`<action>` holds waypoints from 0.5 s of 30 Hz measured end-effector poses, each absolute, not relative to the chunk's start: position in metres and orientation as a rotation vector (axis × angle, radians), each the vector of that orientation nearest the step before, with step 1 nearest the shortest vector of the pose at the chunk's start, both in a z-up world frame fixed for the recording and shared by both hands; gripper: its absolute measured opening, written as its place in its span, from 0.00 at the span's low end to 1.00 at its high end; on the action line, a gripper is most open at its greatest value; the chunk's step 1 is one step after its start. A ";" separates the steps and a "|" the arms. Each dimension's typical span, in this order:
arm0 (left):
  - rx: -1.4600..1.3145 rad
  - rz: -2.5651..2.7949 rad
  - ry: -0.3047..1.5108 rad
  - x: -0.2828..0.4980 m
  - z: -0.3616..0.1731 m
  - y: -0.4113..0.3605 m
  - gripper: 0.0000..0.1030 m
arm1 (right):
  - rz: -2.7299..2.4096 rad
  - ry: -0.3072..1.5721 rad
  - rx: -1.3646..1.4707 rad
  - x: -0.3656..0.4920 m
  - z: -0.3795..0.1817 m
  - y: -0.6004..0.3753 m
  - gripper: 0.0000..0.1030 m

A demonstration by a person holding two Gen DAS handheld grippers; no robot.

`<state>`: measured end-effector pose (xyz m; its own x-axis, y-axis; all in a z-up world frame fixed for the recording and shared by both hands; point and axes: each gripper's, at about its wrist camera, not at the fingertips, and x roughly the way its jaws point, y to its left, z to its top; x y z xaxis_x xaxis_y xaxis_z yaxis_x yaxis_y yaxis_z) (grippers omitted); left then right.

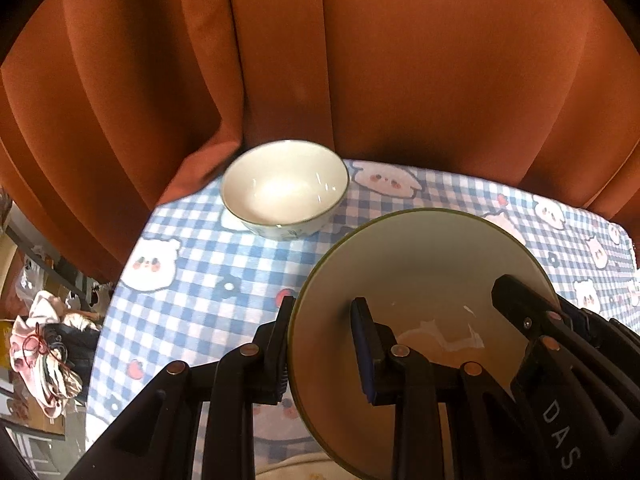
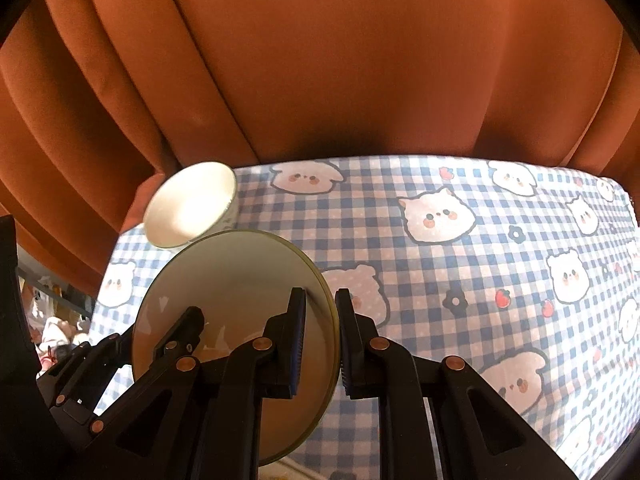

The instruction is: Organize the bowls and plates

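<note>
i have both black two-finger tongs clenched on one round cream ceramic plate with an olive-green rim (image 1: 420,280). my left gripper (image 1: 322,350) pinches the plate's left edge, one pad outside the rim, the other on the inner face. my right gripper (image 2: 320,342) pinches the opposite edge the same way, rim between the blue-lined pads. in the left wrist view the right gripper's fingers (image 1: 520,304) show over the plate's far side; in the right wrist view the left gripper's fingers (image 2: 188,328) sit on the plate's left part. the plate is tilted, with the tablecloth showing under its near edge in both views.

a small cream ceramic bowl with a thin dark rim (image 1: 285,188) stands upright on the table near the far left corner, apart from the plate, looks empty. the table wears a blue-and-white checked tablecloth with cartoon bear faces (image 2: 480,264). a rust-orange pleated curtain (image 1: 360,60) hangs behind the table. a heap of pinkish cloth and clutter (image 1: 44,344) lies on the floor off the table's left side, blurry.
</note>
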<state>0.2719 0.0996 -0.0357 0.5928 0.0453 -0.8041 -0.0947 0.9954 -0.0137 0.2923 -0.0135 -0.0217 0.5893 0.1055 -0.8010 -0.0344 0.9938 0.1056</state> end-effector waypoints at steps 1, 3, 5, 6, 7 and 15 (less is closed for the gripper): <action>-0.056 0.079 0.925 0.269 -0.033 0.100 0.25 | 0.079 0.928 0.084 0.288 -0.017 -0.012 0.18; -0.056 0.071 0.906 0.260 -0.024 0.102 0.25 | 0.074 0.909 0.084 0.278 -0.008 -0.009 0.18; -0.056 0.061 0.887 0.250 -0.017 0.103 0.25 | 0.067 0.892 0.085 0.268 0.000 -0.008 0.18; -0.056 0.055 0.877 0.244 -0.013 0.103 0.25 | 0.062 0.882 0.085 0.261 0.006 -0.007 0.18; -0.055 0.051 0.870 0.240 -0.010 0.104 0.25 | 0.057 0.875 0.086 0.255 0.010 -0.005 0.18; -0.035 -0.003 0.839 0.197 0.001 0.098 0.25 | 0.005 0.839 0.095 0.203 0.028 -0.005 0.18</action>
